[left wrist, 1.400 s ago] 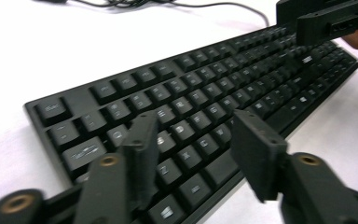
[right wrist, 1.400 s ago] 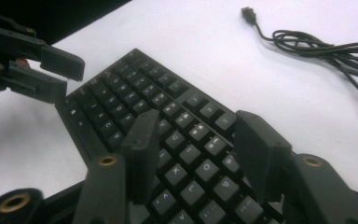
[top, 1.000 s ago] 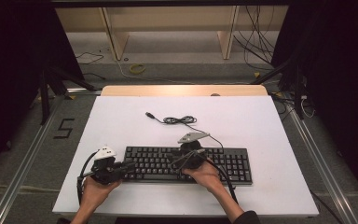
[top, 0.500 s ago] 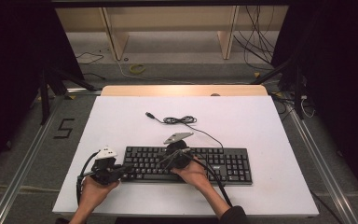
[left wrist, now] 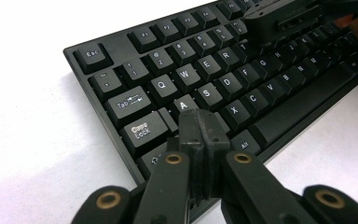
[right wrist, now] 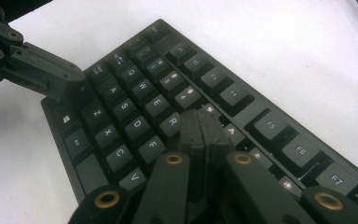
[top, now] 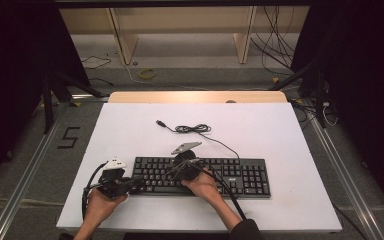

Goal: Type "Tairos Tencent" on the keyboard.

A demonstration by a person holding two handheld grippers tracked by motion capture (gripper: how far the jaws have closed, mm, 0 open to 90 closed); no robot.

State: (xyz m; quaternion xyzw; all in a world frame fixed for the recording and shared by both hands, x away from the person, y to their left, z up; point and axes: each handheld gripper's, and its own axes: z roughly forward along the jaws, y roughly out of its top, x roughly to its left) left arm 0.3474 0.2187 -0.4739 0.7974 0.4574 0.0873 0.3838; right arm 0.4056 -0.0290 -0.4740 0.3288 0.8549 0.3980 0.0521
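Room: a dim workshop with dark curtains on both sides, loose wires on the grey floor, and a pale wooden frame standing beyond the table.
Table [top: 280, 135]: a white top with a strip of bare wood along its far edge.
Keyboard [top: 240, 176]: black and full-sized, lying flat on the near half of the table, its long side parallel to the person's edge.
Cable [top: 192, 128]: thin and black, bunched in a small loop on the table just beyond the keyboard, with the plug end lying off to the left of the loop.
Left gripper [top: 135, 184]: at the keyboard's left end, held low in the person's left hand [top: 102, 200]; in the left gripper view its tips [left wrist: 200, 125] sit over the keys just below the A key.
Left jaws: pressed together, with nothing between them.
Right gripper [top: 172, 172]: over the left-centre of the keyboard, held in the right hand [top: 202, 185]; in the right gripper view its tips [right wrist: 200, 126] rest at the keys beside R and F.
Right jaws: closed on each other, gripping nothing.
Between the grippers: near one another over the keyboard's left part, not touching.
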